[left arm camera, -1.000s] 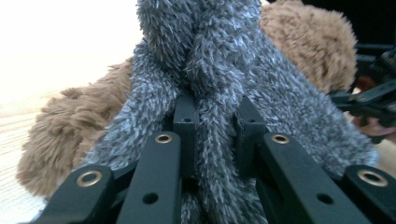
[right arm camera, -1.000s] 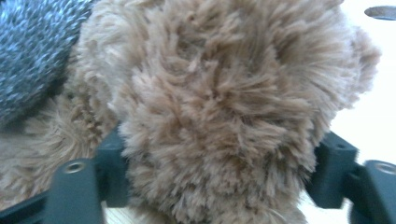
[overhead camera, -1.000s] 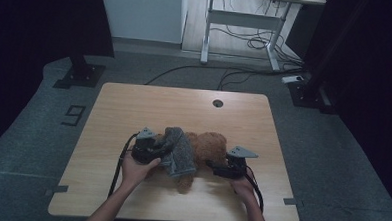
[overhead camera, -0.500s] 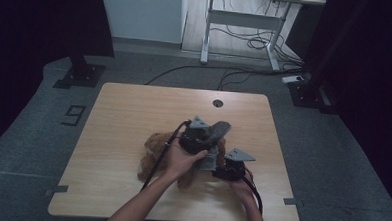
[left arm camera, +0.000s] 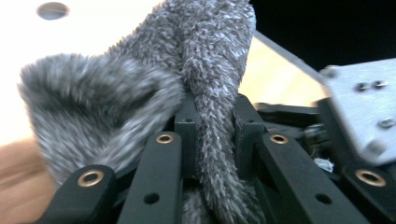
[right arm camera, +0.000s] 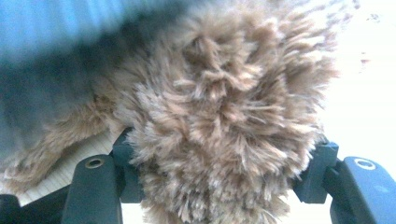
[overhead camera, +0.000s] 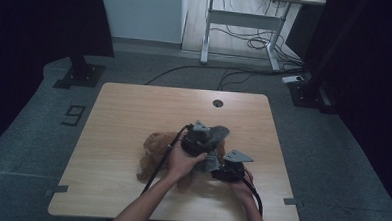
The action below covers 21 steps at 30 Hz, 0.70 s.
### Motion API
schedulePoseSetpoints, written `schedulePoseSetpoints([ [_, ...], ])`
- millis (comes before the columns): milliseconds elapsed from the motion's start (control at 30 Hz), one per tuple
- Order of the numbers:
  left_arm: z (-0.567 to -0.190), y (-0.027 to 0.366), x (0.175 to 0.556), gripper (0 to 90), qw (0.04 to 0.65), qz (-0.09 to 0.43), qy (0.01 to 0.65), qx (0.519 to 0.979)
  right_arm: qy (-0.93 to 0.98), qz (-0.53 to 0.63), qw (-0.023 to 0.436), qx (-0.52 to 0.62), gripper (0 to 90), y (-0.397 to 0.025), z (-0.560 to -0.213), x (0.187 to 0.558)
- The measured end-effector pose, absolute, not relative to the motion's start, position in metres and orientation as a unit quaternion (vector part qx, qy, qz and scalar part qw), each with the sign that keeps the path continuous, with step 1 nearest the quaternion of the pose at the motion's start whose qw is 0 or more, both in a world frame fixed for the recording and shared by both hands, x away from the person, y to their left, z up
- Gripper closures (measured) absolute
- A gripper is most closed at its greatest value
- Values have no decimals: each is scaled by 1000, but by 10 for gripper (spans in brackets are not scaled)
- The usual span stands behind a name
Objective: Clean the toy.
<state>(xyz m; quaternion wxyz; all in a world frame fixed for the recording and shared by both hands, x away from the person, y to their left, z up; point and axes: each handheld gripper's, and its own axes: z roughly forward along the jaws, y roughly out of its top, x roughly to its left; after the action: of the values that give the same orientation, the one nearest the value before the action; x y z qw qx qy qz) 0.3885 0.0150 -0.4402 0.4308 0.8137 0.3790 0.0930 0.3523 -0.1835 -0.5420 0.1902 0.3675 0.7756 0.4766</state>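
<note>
High view: brown plush toy [overhead camera: 154, 149] lies mid-table [overhead camera: 134, 113], wide bare wood all round. Left gripper view: left gripper [left arm camera: 212, 135] clamps grey fuzzy cloth [left arm camera: 205, 70] tightly. Right gripper view: right gripper [right arm camera: 219, 172] grips the toy's fur.

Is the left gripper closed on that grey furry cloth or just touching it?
Closed on it. In the left gripper view the left gripper has its jaws pressed against both sides of a strip of the grey furry cloth.

Fuzzy grey cloth [left arm camera: 140, 84], flecked white; shaggy tan-brown plush toy [right arm camera: 224, 121]; black gripper jaws with brass-ringed holes; pale wood-grain table [overhead camera: 134, 113].
</note>
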Motion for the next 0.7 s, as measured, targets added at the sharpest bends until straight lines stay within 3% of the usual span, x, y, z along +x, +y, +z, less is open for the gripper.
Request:
schedulePoseSetpoints([
  [300,-437,103,396,762,391,157,424,802,775,479,186,368,379,-186,-544,353],
  [700,-476,190,397,760,386,108,511,760,775,478,181,371,385,-189,-546,352],
])
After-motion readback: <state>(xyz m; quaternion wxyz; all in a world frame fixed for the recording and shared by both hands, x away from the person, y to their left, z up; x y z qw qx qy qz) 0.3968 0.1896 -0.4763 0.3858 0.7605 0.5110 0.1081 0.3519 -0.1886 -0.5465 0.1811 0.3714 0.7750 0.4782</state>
